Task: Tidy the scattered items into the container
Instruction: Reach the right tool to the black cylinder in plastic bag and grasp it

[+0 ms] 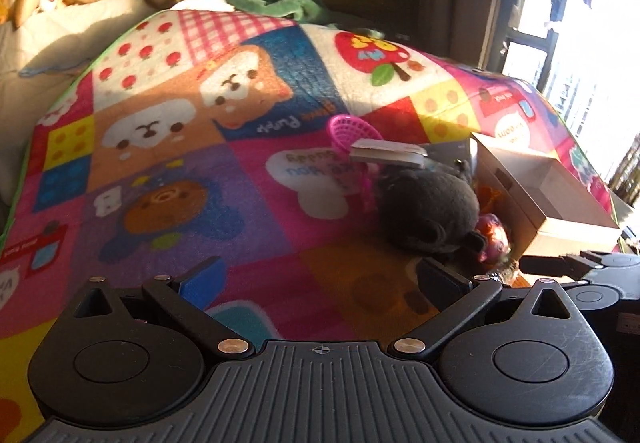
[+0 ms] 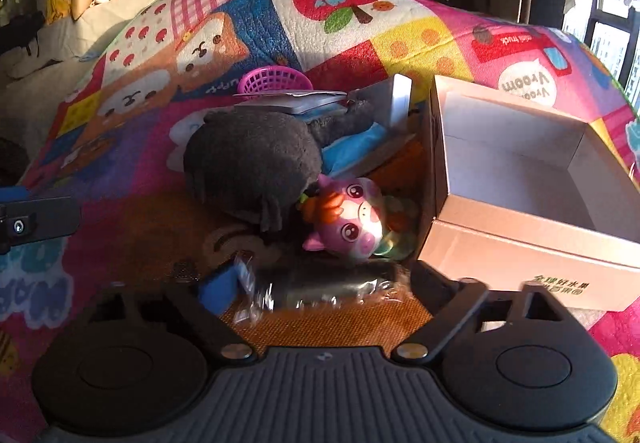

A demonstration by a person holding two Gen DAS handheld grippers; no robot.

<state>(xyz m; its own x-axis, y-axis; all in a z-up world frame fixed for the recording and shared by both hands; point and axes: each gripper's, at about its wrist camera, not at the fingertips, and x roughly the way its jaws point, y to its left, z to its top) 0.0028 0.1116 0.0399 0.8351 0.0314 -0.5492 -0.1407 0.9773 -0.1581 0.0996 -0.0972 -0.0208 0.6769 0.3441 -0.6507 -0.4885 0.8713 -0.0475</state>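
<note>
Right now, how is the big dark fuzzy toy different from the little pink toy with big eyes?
The dark plush toy is much bigger than the pink big-eyed toy. The dark plush toy is plain charcoal and fuzzy; the pink big-eyed toy is brightly coloured, with an orange tuft. No face shows on the dark one, while the pink one's faces the camera. Both lie on the colourful mat, beside the cardboard box.

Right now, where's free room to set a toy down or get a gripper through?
The cardboard box shows a bare floor. The play mat lies open left of the black plush, out to its green edge. Crowded: the strip beside the box, where the plush, pink doll, purple basket and wrapped dark item between the right gripper fingers sit packed.
</note>
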